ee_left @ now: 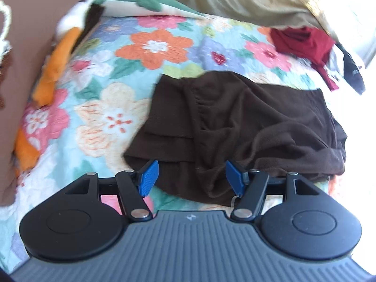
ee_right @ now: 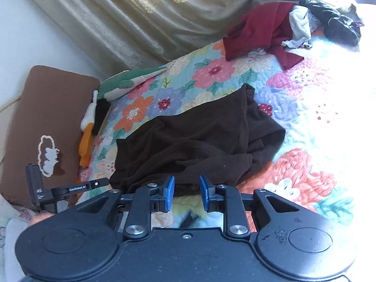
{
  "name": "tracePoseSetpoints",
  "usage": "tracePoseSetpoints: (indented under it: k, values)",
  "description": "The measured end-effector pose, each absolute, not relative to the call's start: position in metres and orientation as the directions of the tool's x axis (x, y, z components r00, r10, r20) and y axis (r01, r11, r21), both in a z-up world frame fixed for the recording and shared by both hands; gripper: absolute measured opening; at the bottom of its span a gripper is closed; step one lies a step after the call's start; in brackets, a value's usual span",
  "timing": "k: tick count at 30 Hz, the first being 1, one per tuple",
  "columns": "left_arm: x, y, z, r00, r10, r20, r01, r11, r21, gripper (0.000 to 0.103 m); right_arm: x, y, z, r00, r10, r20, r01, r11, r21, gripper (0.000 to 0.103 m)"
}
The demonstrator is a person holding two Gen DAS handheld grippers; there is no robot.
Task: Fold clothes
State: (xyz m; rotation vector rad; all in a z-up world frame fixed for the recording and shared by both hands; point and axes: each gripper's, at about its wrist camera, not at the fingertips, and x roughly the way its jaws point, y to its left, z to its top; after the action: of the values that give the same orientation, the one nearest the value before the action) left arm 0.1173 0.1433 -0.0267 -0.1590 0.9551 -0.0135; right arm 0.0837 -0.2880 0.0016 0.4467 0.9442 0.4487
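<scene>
One brown garment (ee_right: 197,141), one red garment (ee_right: 260,28), two grippers (ee_left: 191,176) (ee_right: 186,191).

The left wrist view is blurred everywhere, so the weave of the dark brown garment (ee_left: 235,127) is not readable. Its near hem goes behind the left gripper (ee_left: 192,176) body. The right edge of the floral quilt (ee_left: 150,44) is lost in white glare in both views. The pile at the far right corner, a red garment (ee_right: 260,28), a grey-white cloth (ee_right: 299,27) and a black item (ee_right: 338,23), is too crumpled to name. The brown cushion (ee_right: 47,122) is cut by the left edge.
</scene>
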Motion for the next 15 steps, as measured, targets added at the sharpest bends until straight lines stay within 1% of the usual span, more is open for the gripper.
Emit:
tracePoseSetpoints:
  k: [2,4,7,10,12,15]
  values:
    - [0.116,0.151,-0.030,0.583,-0.086,-0.808,-0.074,0.985,-0.158,0.070,0.075,-0.292,0.003,0.514,0.532,-0.673,-0.150,0.828,0.541,0.031]
    - [0.119,0.157,-0.040,0.569,-0.099,-0.816,-0.087,0.980,-0.179,0.070,0.076,-0.295,-0.006,0.519,0.496,-0.697,-0.146,0.854,0.499,0.041]
    - [0.124,0.151,-0.058,0.565,-0.129,-0.815,-0.053,0.980,-0.192,0.070,0.089,-0.288,-0.035,0.510,0.457,-0.728,-0.127,0.878,0.462,0.042]
    - [0.128,0.143,-0.067,0.592,-0.156,-0.790,-0.008,0.980,-0.200,0.070,0.101,-0.271,-0.060,0.527,0.398,-0.751,-0.157,0.914,0.375,0.042]
    - [0.131,0.141,-0.069,0.607,-0.177,-0.775,0.013,0.977,-0.213,0.070,0.108,-0.266,-0.071,0.552,0.390,-0.737,-0.178,0.919,0.352,0.043]
    - [0.134,0.136,-0.071,0.605,-0.253,-0.755,0.069,0.961,-0.267,0.071,0.123,-0.268,-0.080,0.581,0.394,-0.712,-0.162,0.914,0.373,0.045]
